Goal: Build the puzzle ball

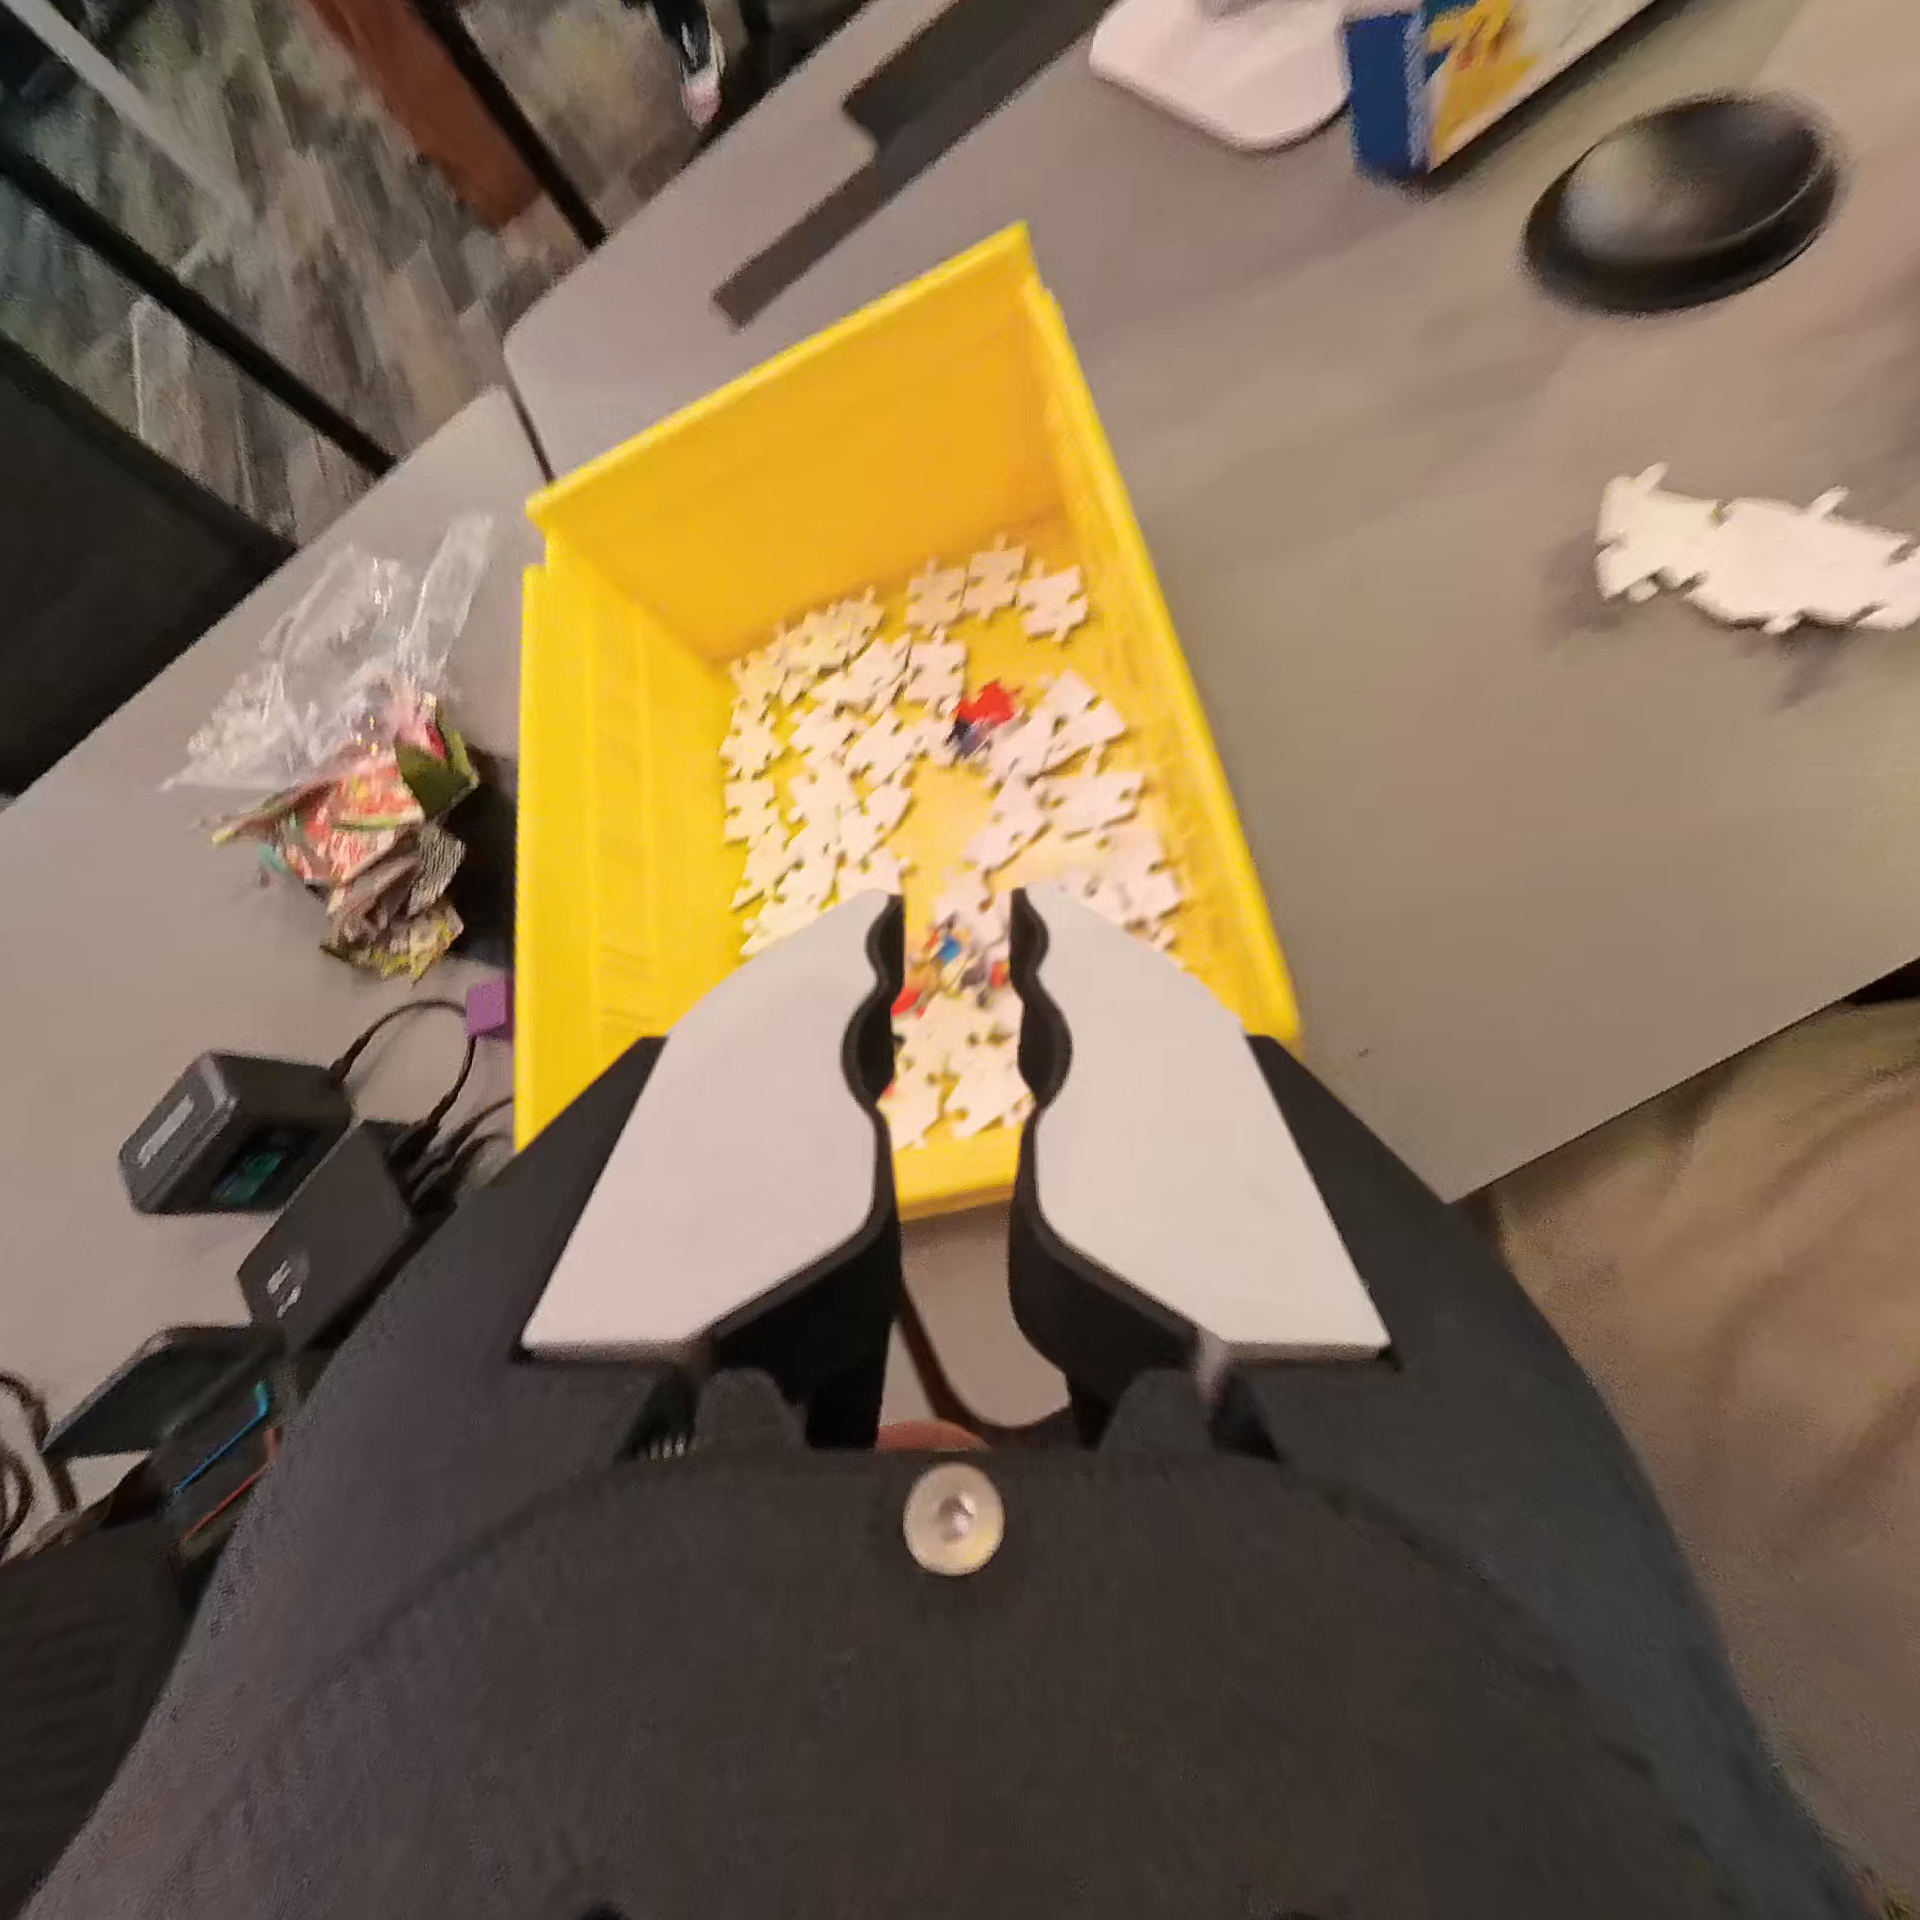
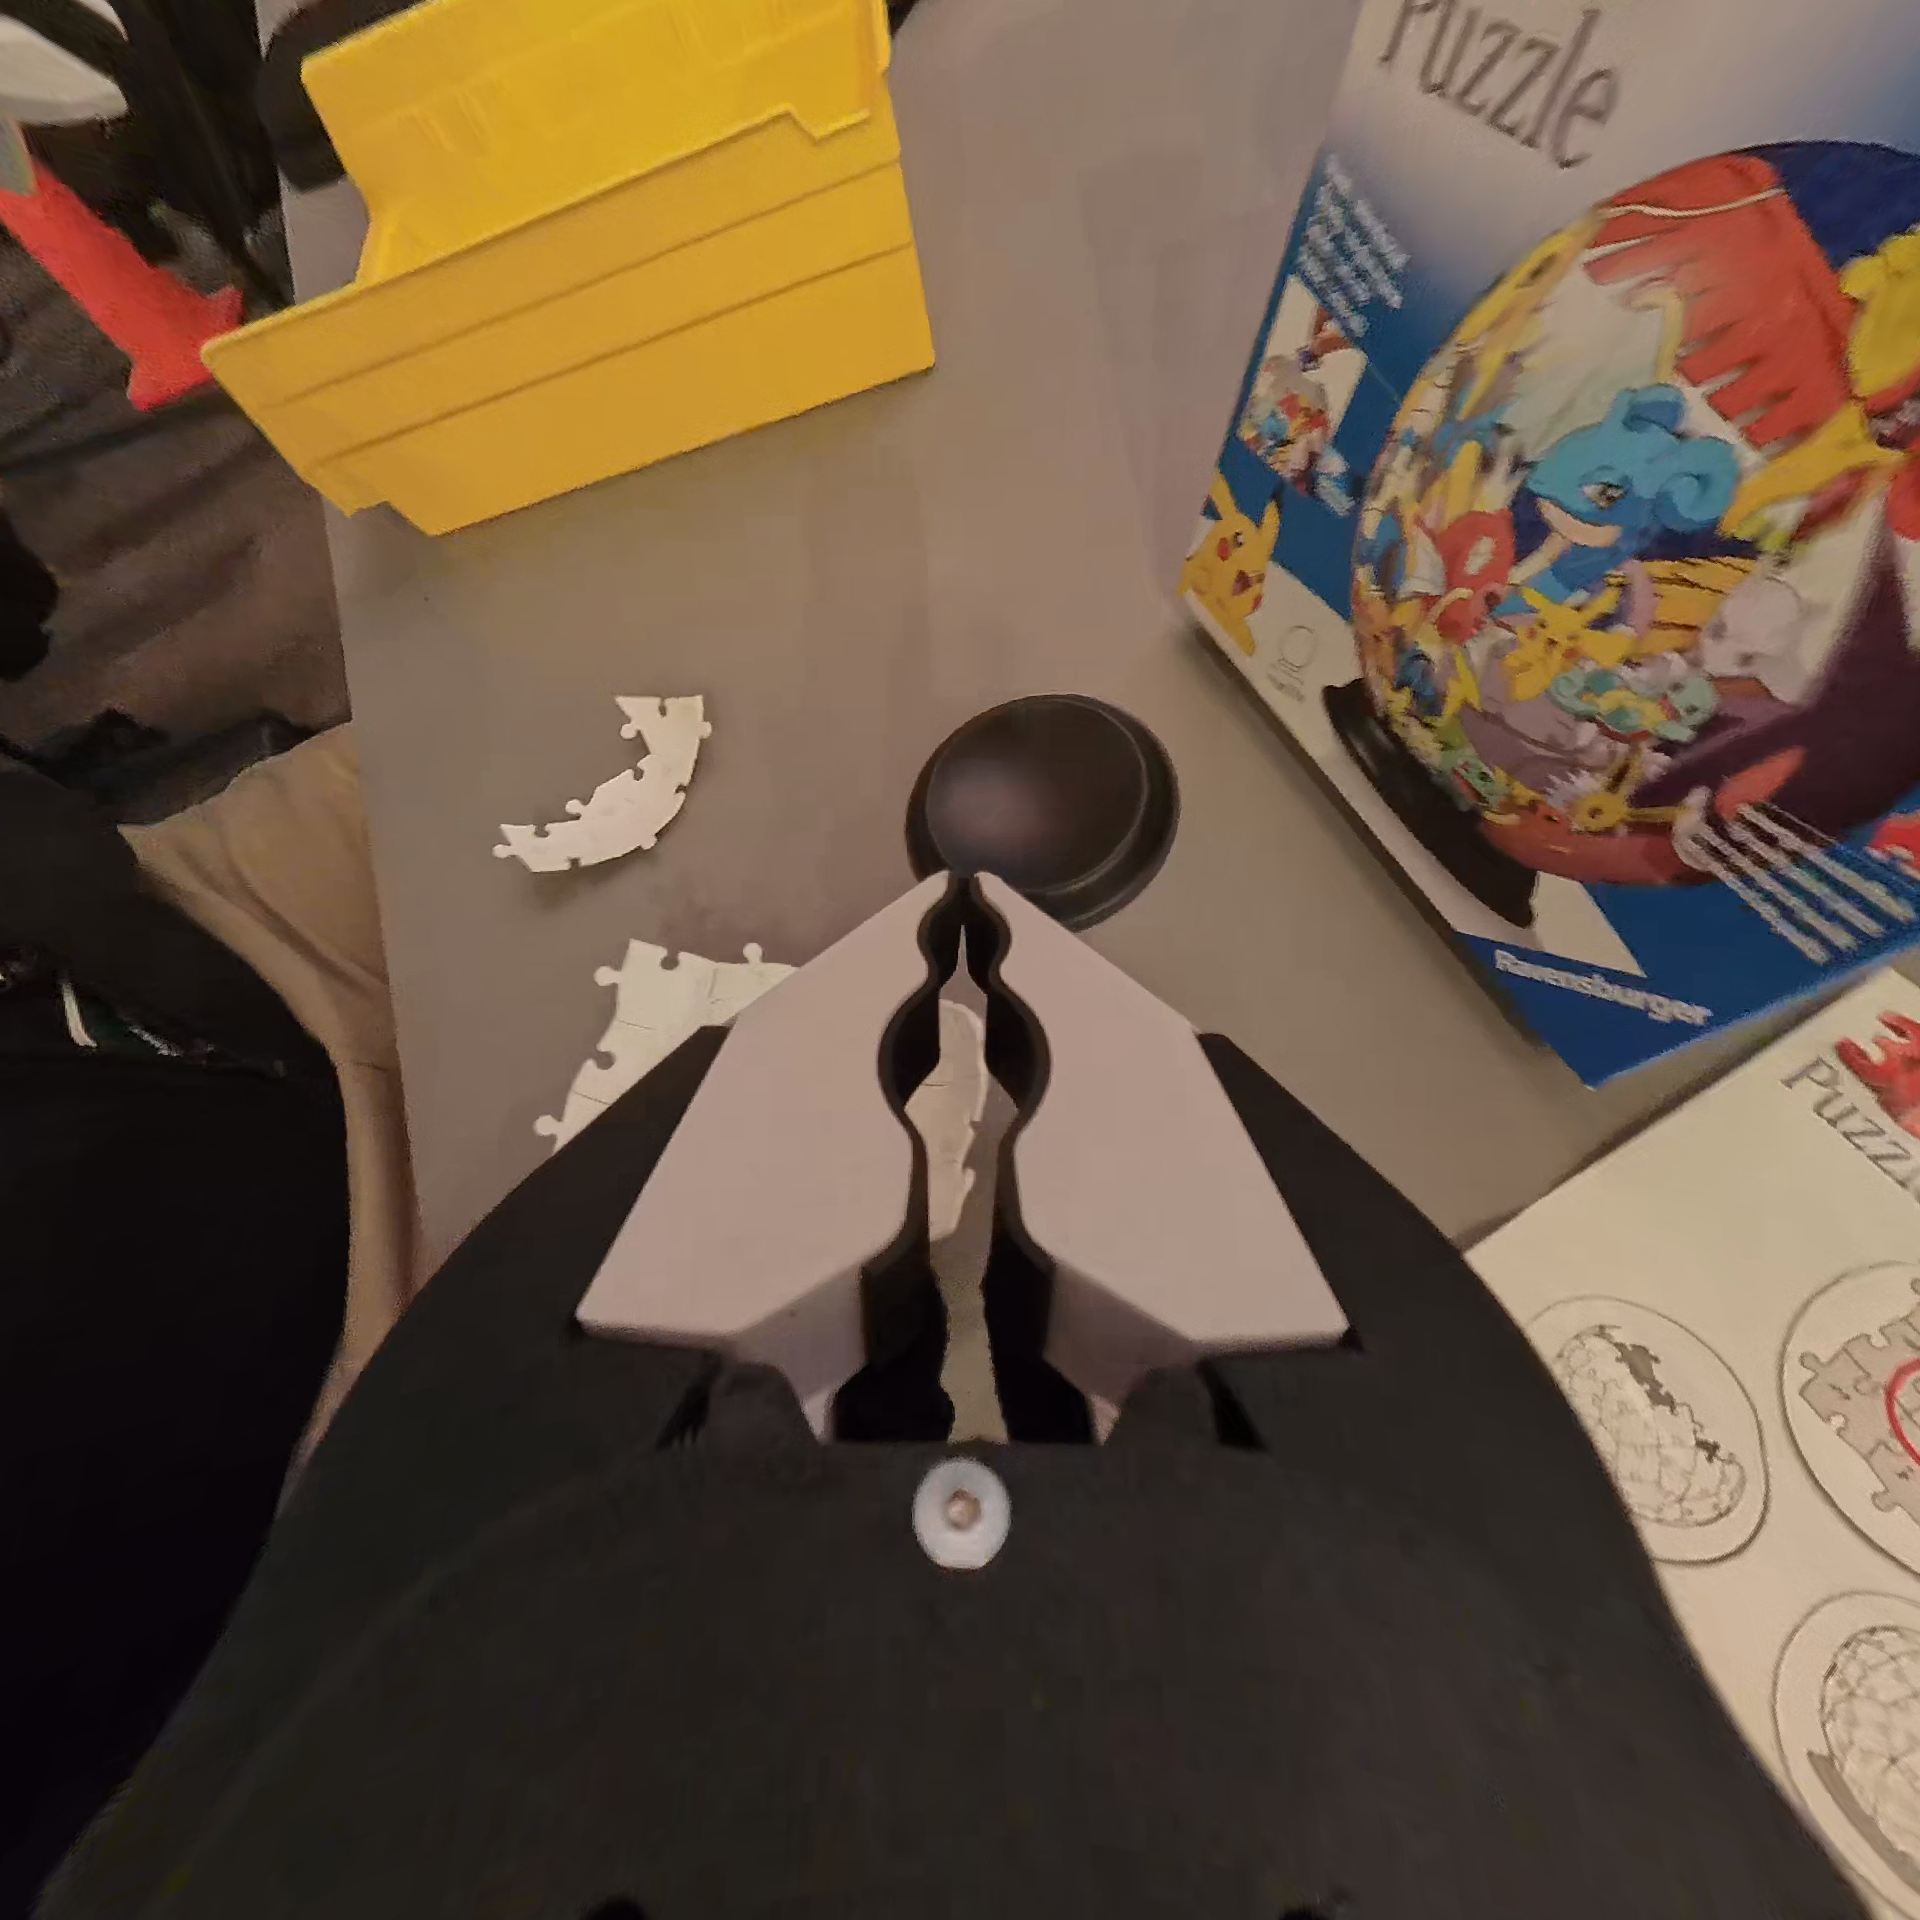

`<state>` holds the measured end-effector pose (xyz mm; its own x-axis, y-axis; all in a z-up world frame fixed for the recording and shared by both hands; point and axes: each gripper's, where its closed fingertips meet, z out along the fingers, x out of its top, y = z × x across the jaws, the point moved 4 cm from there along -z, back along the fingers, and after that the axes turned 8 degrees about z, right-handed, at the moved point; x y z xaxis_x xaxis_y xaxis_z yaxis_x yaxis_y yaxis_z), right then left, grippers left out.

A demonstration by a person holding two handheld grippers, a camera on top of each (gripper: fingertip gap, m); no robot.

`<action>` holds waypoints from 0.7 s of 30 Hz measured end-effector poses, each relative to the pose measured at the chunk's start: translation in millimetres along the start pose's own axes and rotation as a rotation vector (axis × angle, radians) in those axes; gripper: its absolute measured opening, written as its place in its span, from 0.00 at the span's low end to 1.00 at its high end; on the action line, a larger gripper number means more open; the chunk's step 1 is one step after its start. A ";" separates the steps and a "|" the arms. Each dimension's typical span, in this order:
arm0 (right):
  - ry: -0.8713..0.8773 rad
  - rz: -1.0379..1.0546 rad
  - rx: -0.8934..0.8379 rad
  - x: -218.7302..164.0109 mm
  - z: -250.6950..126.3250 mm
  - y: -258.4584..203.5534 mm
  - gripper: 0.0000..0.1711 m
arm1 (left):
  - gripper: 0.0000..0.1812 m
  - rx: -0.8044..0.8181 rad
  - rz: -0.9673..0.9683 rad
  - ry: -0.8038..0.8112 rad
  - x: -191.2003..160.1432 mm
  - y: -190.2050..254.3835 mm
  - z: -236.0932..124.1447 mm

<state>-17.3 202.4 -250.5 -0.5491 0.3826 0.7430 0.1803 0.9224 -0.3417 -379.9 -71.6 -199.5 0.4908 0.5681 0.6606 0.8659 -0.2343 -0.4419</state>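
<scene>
In the left wrist view, a yellow bin [image 1: 831, 457] holds many loose white puzzle pieces [image 1: 831, 769], a few of them colour side up. My left gripper [image 1: 956, 914] hovers over the bin's near end, open a little and empty. A joined white strip of pieces [image 1: 1756, 566] lies on the table to the right. In the right wrist view, my right gripper [image 2: 961, 883] is shut, tips touching, just in front of the black round stand [image 2: 1039, 800]. A joined white section [image 2: 665, 997] lies partly hidden under its fingers; I cannot tell if they touch. A curved white strip [image 2: 613, 800] lies to the left.
The puzzle box [image 2: 1610, 520] stands at the right, with an instruction sheet [image 2: 1714, 1351] in front of it. The yellow bin [image 2: 613, 312] is at the far left. In the left wrist view, a plastic bag [image 1: 343, 769] and black chargers [image 1: 229, 1132] sit left of the bin. Some 40 centimeters of space lies between my two pairs of fingers. The joined white section [image 2: 665, 997] is about 12 centimeters from my right fingertips.
</scene>
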 end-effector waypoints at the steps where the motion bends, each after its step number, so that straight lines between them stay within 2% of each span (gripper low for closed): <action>1: 0.043 0.003 -0.012 -1.1 -4.1 3.3 0.00 | 0.12 -0.012 0.004 -0.041 -8.0 -6.2 3.6; 5: 0.174 0.052 -0.052 -8.6 -22.2 18.9 0.00 | 0.15 -0.077 0.075 -0.155 -30.3 -22.2 27.7; 11: 0.310 0.144 -0.081 -22.5 -40.7 39.1 0.00 | 0.21 -0.251 0.189 -0.272 -48.6 -20.0 89.4; 14: 0.337 0.157 -0.124 -29.2 -43.2 48.5 0.00 | 0.29 -0.298 0.289 -0.430 -60.8 -14.3 115.3; 18: 0.329 0.150 -0.158 -35.6 -39.0 54.1 0.00 | 0.27 -0.438 0.295 -0.560 -79.3 -3.9 133.5; 19: 0.328 0.153 -0.158 -36.7 -37.5 55.1 0.00 | 0.21 -0.508 0.263 -0.546 -77.5 2.9 133.8; 21: 0.332 0.158 -0.158 -37.4 -36.0 56.9 0.00 | 0.25 -0.537 0.246 -0.564 -77.6 3.9 136.1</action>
<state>42.8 242.5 -277.1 -0.2154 0.4929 0.8430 0.3792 0.8377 -0.3930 -427.8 -9.3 -335.1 0.6745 0.7294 0.1142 0.7382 -0.6687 -0.0889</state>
